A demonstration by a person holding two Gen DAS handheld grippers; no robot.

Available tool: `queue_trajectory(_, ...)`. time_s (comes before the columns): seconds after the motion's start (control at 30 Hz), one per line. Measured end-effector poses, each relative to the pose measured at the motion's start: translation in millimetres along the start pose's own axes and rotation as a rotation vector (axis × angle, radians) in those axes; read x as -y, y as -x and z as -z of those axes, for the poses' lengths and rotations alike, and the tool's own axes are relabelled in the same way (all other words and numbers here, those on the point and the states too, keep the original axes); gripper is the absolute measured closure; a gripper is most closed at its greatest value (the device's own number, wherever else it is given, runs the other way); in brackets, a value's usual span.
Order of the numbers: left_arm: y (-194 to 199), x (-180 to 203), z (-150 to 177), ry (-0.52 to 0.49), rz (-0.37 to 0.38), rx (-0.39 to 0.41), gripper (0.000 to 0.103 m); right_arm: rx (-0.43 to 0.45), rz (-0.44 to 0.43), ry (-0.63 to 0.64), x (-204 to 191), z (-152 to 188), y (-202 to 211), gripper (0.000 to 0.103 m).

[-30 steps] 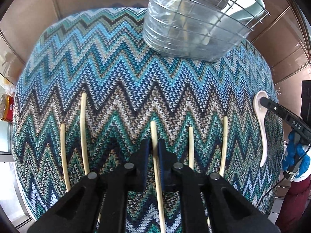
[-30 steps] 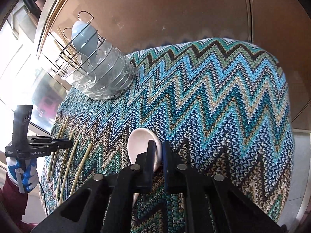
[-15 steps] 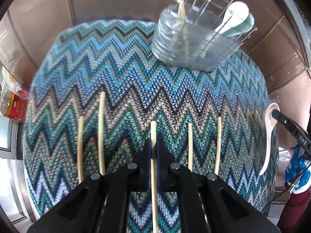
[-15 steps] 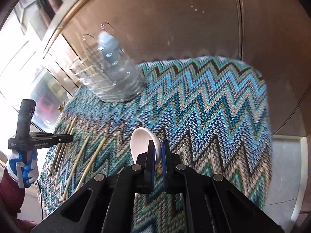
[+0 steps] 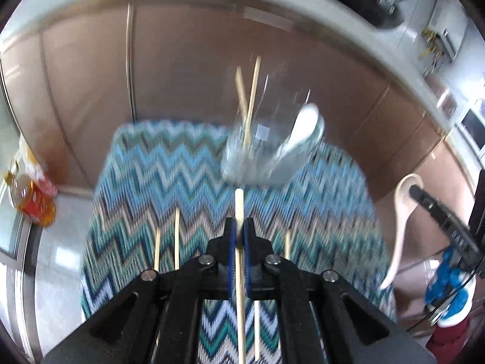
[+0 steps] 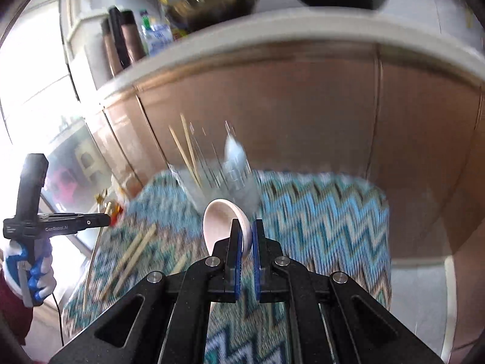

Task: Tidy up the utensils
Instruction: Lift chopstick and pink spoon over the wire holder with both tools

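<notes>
My left gripper (image 5: 239, 227) is shut on a pale chopstick (image 5: 239, 206) and holds it raised above the zigzag cloth (image 5: 169, 176). My right gripper (image 6: 247, 230) is shut on a white ceramic spoon (image 6: 219, 221), also lifted; the spoon also shows at the right of the left wrist view (image 5: 403, 212). Several chopsticks (image 5: 176, 233) still lie on the cloth. The clear holder in a wire rack (image 5: 266, 154) stands at the far side with two chopsticks (image 5: 250, 100) and a white spoon (image 5: 303, 124) in it. It also shows blurred in the right wrist view (image 6: 224, 170).
A brown cabinet front (image 5: 182, 69) rises behind the cloth under a white counter edge (image 6: 272, 45) with bottles (image 6: 121, 39) and a pan. An orange bottle (image 5: 27, 194) stands at the left. Loose chopsticks (image 6: 136, 251) lie left of my right gripper.
Both grippers have risen and tilted up from the cloth, lifting the chopstick and the spoon. The views now show the cabinet and counter, with motion blur.
</notes>
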State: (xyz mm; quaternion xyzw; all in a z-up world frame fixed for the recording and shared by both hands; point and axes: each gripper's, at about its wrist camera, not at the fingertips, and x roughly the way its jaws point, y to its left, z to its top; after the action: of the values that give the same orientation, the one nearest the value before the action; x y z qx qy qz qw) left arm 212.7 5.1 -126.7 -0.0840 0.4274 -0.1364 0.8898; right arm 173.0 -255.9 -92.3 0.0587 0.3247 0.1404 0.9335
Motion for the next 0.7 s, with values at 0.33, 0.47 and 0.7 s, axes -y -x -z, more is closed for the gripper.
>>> queue_trajectory(0.33,38.9,32.8,-98.0,0.007,0.074,0.336,0.099,0.289,0.014,0.074,-53.0,-78.0,-19.2,0.097)
queue_trajectory(0.47,25.8,34.0,-123.8,0.047,0.086,0.453,0.099,0.383,0.065,0.084,-57.6,-98.6,-43.3,0.097)
queue_trajectory(0.7,-32.4,28.2,-142.1,0.128,0.011,0.610,0.099,0.422,0.137,0.079,-49.4,-104.3,-107.8,0.096)
